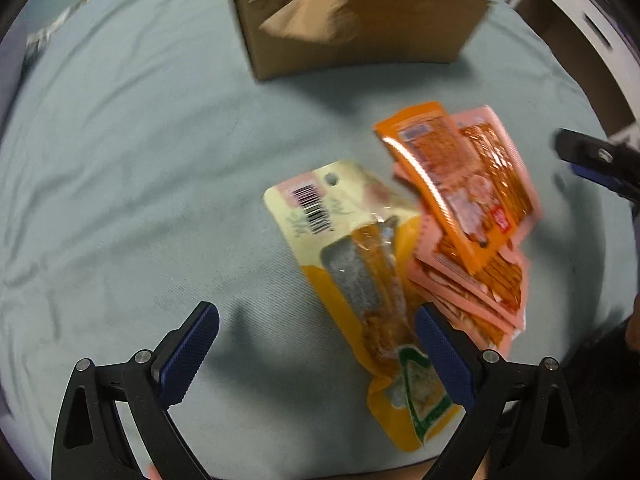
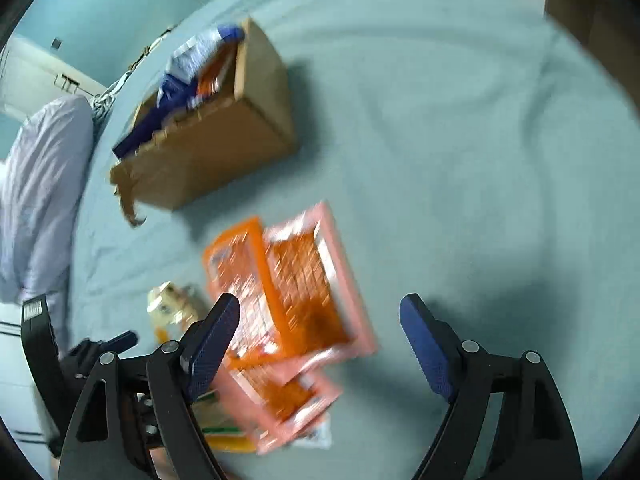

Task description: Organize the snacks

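A pile of orange and pink snack packets (image 1: 472,216) lies on the light blue cloth, with a yellow packet (image 1: 368,280) beside it on the left. My left gripper (image 1: 316,340) is open just above the cloth, and its right finger touches the yellow packet's edge. My right gripper (image 2: 320,332) is open above the same pile (image 2: 296,296). The yellow packet (image 2: 172,308) is partly hidden behind its left finger. An open cardboard box (image 1: 352,28) stands beyond the pile; in the right wrist view (image 2: 216,136) it holds blue and orange packets.
The right gripper's tip (image 1: 592,160) shows at the right edge of the left wrist view. A pale pillow (image 2: 40,184) lies at the left. A cabinet (image 2: 592,12) stands at the far right corner. The cloth (image 1: 120,180) is wrinkled.
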Tool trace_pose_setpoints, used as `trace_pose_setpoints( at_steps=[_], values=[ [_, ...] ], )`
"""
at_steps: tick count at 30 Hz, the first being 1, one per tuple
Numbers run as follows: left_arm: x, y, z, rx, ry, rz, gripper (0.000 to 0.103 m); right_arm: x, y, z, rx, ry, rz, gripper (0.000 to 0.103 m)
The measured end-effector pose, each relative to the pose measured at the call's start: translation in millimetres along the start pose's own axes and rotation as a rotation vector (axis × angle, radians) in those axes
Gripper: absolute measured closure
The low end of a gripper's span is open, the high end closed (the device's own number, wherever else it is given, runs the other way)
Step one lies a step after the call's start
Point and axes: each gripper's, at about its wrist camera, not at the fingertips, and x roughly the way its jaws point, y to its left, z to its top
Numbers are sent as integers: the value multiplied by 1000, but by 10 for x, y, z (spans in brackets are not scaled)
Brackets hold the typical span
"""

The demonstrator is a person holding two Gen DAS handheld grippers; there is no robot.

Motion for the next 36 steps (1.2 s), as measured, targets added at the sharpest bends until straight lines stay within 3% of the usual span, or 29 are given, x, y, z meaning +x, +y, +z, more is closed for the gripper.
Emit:
trace_pose_setpoints(
  at_steps=[1,3,8,11,13,14,19,20,24,29,36],
  values=[
    [34,38,15,-22,11,-34,8,-41,43,3,-33,-17,-25,21],
    [133,78,50,-53,49,-102,23,-114,175,4,-120,-38,-120,21],
    [147,19,80,-38,48,-114,26,-248,381,-66,-182,-130,-302,21],
    [156,-51,101,-34,45,-109,30,-198,413,-98,-172,-95,-248,21],
    [136,-83,125,-43,34,-150,58,-99,410,-72,-171,-45,-195,21],
    [111,-91,126,-61,34,-217,77,-35,446,-61,-180,-19,-176,21],
    [-52,-165,104,-60,-22,-222,85,131,554,-81,-224,38,-105,21],
    [-107,-139,96,-72,-39,-231,100,139,550,-82,-222,47,-94,21],
    [-371,29,109,-129,-126,-249,100,242,524,-50,-196,80,-47,21],
    [-637,240,107,-184,-211,-251,100,404,669,-84,-300,80,-108,21],
    [-845,539,24,-229,-284,-233,100,752,1000,-124,-391,93,-126,21]
  ],
)
